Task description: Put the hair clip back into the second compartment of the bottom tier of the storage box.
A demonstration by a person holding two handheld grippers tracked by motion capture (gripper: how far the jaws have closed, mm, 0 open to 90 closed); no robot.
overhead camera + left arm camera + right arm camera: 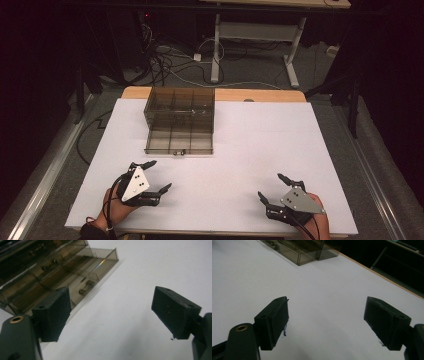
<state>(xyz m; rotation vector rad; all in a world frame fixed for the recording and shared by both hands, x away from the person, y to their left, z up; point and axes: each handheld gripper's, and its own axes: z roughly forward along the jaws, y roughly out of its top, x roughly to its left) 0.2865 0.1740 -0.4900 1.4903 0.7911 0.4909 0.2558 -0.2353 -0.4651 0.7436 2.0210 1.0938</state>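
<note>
1. Step, at a guess: reach for the open drawer [178, 142] of the brown box [180, 107], at the far middle of the table [260, 150].
2. Drawer pulled out toward the near side, knob [178, 152] at its front edge. In the left gripper view, drawer [82, 277] up at the far left, with a small metal part [86, 288] lying in one slot.
3. Left gripper [156, 175] near the left front of the table, closest to the drawer but not touching it. Jaws spread wide, holding nothing.
4. Right gripper [270, 187] near the right front, well apart from the box. Jaws spread wide too, holding nothing.
5. To do it well: go with the left gripper, since it sits nearer. Come in slow and straight at the drawer front. Keep jaws wide until one sits on each side of the knob or the part, then close softly.
6. Mind the thin clear walls; a bump could slide the whole box. Maybe hold the box with the right gripper.
7. Left hand [112, 205] low at the near edge, wrist bent in, gripper pointing far and right, toward the drawer.
8. Right hand [315, 220] low at the near edge, gripper pointing far and left, jaws just above the table.
</note>
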